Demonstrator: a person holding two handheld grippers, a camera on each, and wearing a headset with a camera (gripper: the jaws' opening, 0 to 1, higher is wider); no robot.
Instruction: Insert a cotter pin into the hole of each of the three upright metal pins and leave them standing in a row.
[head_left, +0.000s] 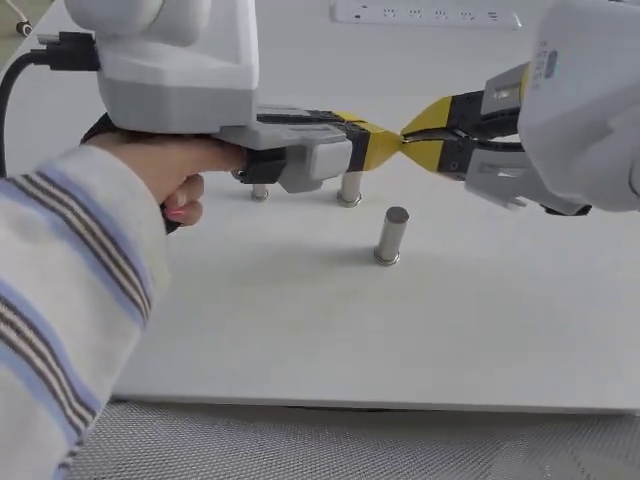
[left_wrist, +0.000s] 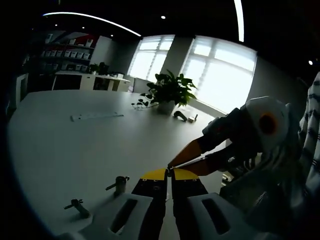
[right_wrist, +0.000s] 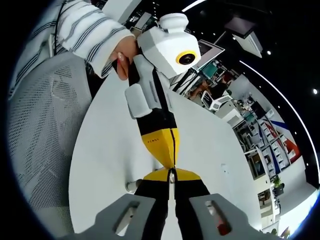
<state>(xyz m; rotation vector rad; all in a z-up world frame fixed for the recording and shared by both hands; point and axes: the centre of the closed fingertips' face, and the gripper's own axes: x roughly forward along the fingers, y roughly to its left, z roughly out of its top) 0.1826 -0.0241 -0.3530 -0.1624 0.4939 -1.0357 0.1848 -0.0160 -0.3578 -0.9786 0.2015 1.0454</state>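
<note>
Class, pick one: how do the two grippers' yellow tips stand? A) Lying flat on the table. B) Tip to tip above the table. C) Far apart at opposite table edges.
B: the left gripper and right gripper meet tip to tip above the table.

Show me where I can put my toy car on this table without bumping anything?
Best spot: the bare table in front, between the front pin and the near edge. Another free strip runs along the power strip at the back. The middle is crowded: the left gripper and right gripper meet tip to tip by the two rear pins.
</note>
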